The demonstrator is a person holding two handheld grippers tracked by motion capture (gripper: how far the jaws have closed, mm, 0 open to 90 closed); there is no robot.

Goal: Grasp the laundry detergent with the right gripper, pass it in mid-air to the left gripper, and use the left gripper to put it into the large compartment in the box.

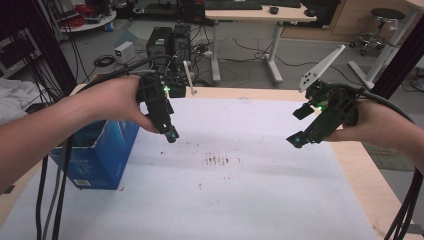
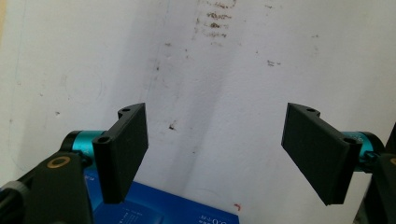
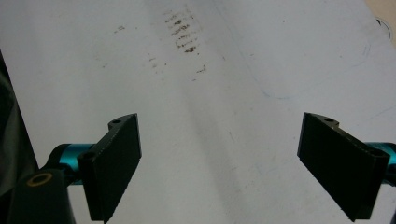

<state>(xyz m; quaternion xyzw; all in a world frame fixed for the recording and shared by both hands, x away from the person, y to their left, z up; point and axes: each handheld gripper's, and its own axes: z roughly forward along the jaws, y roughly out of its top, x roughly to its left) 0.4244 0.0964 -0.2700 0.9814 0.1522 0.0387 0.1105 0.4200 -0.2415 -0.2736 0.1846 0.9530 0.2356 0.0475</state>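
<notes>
We saw the blue box [image 1: 102,152] standing on the white sheet [image 1: 240,200] at the table's left edge, just below the left gripper [image 1: 171,134], whose jaws stood spread with nothing between them. The right gripper [image 1: 296,140] hovered well apart over the sheet's right side, jaws likewise spread and empty. Brown smudges [image 1: 216,160] lay between them.
</notes>
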